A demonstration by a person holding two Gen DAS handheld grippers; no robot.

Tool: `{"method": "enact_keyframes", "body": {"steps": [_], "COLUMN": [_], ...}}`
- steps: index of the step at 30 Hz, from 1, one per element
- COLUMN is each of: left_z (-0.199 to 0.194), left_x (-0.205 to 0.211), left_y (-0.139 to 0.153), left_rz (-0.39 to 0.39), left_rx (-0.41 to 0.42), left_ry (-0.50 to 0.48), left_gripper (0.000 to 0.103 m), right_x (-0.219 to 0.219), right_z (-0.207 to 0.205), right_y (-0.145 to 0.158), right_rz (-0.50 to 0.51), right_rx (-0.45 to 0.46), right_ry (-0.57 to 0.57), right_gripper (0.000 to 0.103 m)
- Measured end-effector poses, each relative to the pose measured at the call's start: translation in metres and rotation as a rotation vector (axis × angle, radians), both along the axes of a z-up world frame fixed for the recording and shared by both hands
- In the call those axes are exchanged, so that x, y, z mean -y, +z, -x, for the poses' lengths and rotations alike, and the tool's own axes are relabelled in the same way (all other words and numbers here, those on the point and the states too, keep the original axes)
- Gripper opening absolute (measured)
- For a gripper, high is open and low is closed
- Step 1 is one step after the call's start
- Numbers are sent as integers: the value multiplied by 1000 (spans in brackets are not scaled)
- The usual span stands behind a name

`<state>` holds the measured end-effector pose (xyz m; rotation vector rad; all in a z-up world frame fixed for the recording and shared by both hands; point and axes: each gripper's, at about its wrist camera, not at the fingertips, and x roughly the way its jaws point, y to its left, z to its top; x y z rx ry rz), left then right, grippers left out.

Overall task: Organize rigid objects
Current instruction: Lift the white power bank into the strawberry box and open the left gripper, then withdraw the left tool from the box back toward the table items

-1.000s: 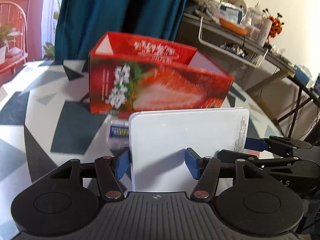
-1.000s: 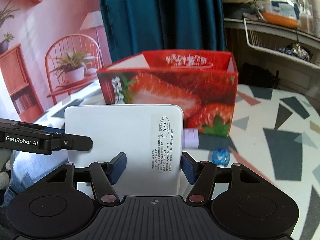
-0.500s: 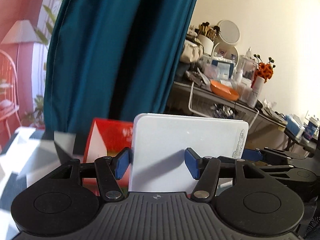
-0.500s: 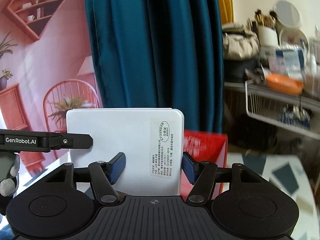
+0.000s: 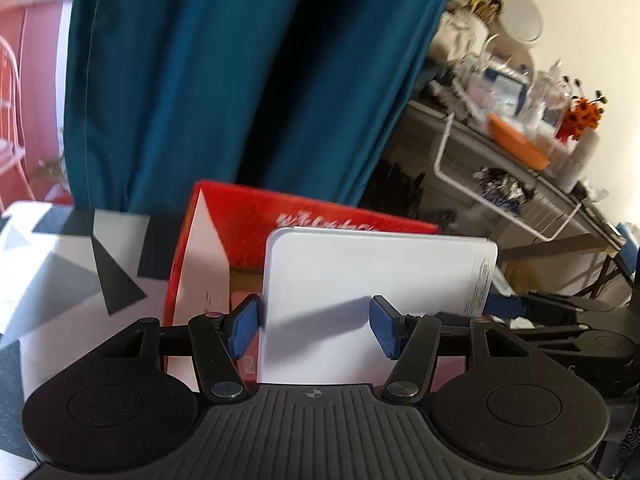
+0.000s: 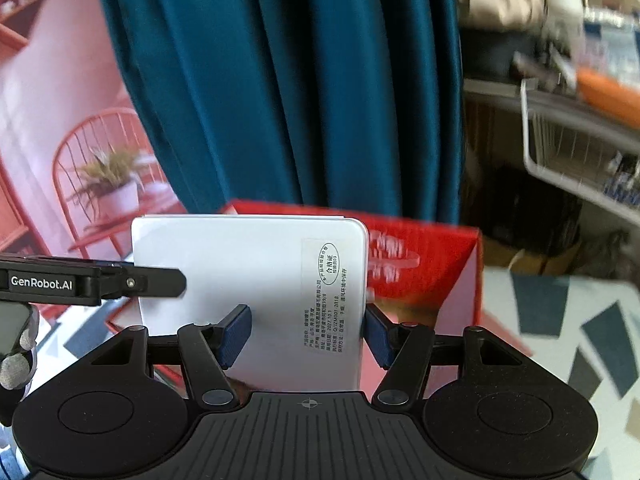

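— Where is the white box [image 5: 372,304]?

— It is carried between both tools, above the open red strawberry carton [image 5: 248,232], which shows at twelve o'clock beyond it on the patterned table [image 5: 60,272].

— And the jaws?

— The left gripper [image 5: 314,328] is clamped on the box's left end, and the right gripper [image 6: 306,334] is clamped on its labelled right end.

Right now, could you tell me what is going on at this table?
A person is tidying rigid items. The left hand-held gripper and the right hand-held gripper together hold a flat white box, one at each end. It is raised above the open red strawberry carton on the patterned table, not yet inside.
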<state>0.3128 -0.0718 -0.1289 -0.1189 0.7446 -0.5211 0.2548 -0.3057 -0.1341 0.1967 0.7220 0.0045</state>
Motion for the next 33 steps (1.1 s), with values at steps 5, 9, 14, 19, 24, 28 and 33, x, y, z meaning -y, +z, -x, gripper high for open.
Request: {"method": "enact_keyframes", "body": {"steps": [5,9,14,19,24,28,33], "left_z": [-22,-26,-18,-17,-20,-21,-11], "left_x": [5,5,9,16,22,19,16], "left_y": [-24,-40,-46,-49,-51,-47,-30], "left_rz": [-30,-52,-116,-164,-184,-142,-108], "left_rx": [-51,-62,-19,0,2,-9,48], "left_ry": [-29,-52,-98,-108,-102,-100,-93], "left_gripper": [62,62,62,63,65,73,83], "right_x": [9,13,9,7,5,7,0], "right_z": [-15,-20,-20,-24,-29,-29,-17], "right_y": [-31,-46,-53,-54,-58,-57,-42], "right_rz": [-60,-101,-81,-59,-40,-28,38], "right_rx": [-99,-166,-206,-221,-219,-191,-96], "right_ry": [-14,-24,4,26,22,23,51], "right_gripper": [56,55,55,57,62,62,78]}}
